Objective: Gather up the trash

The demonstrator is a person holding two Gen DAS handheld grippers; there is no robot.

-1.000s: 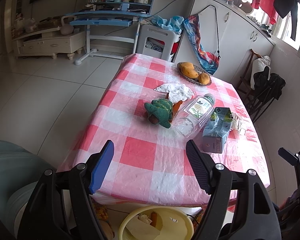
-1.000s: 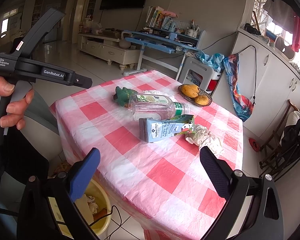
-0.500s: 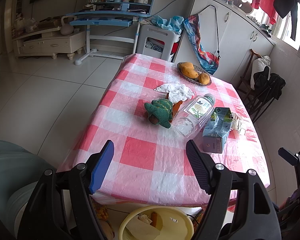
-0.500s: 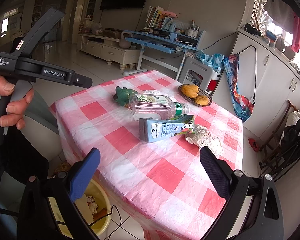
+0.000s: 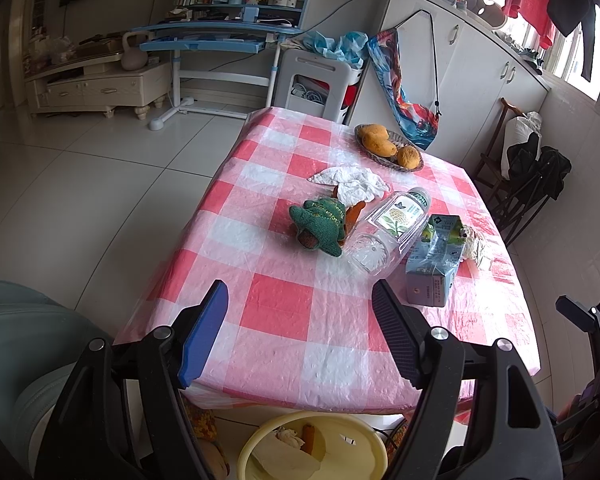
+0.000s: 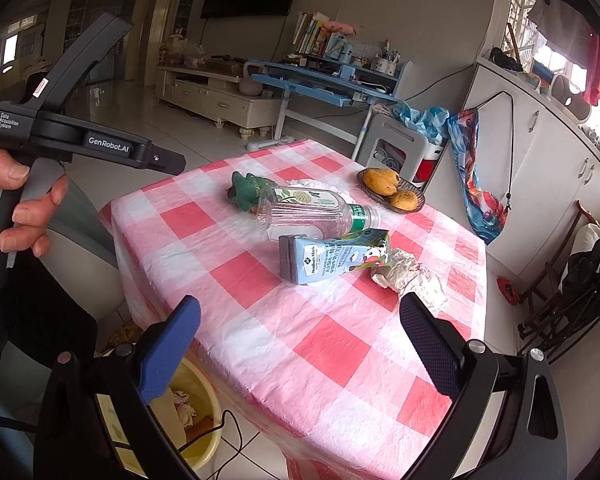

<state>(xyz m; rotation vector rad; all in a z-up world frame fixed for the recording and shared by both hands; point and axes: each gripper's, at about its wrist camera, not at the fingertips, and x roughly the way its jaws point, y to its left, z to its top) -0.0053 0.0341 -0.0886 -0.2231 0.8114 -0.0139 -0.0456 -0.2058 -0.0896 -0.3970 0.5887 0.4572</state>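
Both tools are hovering off the near edge of the table (image 5: 268,312), the left tool (image 5: 300,326) and right tool (image 6: 300,344) each standing spread with nothing between the fingers, while the trash is lying well ahead of them: a clear ribbed plastic bottle (image 5: 388,232) on its side, a boxy blue milk carton (image 6: 332,258) just beside it, and a crumpled paper wrapper (image 6: 410,276) touching the carton. A glossy pink-and-white checked plastic cloth is covering the table, and a round yellow bin (image 5: 364,450) is sitting on the pale tiled floor below its near edge
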